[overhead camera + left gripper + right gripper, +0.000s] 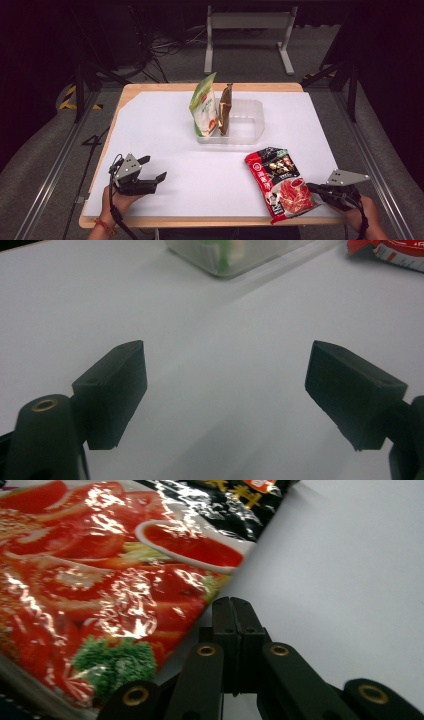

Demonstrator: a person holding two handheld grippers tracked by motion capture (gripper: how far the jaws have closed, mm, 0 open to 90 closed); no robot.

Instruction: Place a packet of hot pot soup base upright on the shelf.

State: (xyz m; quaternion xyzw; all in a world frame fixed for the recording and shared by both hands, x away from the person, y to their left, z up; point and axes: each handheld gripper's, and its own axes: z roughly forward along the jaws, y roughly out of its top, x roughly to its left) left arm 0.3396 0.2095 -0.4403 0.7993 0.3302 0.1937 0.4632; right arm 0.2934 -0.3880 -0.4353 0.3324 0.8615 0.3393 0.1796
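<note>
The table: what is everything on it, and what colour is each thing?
table: one, white top with wooden edge, centre
tub: one, clear plastic, far middle
green packet: one, green and white, standing in the tub's left end
brown packet: one, brown, standing beside the green one
red packet: one, red and black, lying flat at near right
left tool: one, black, open, near left
right tool: one, black, shut, at the red packet's edge

Three food packets, namely one red packet (280,184), one green packet (205,106), one brown packet (225,115); one clear tray (249,122)
</note>
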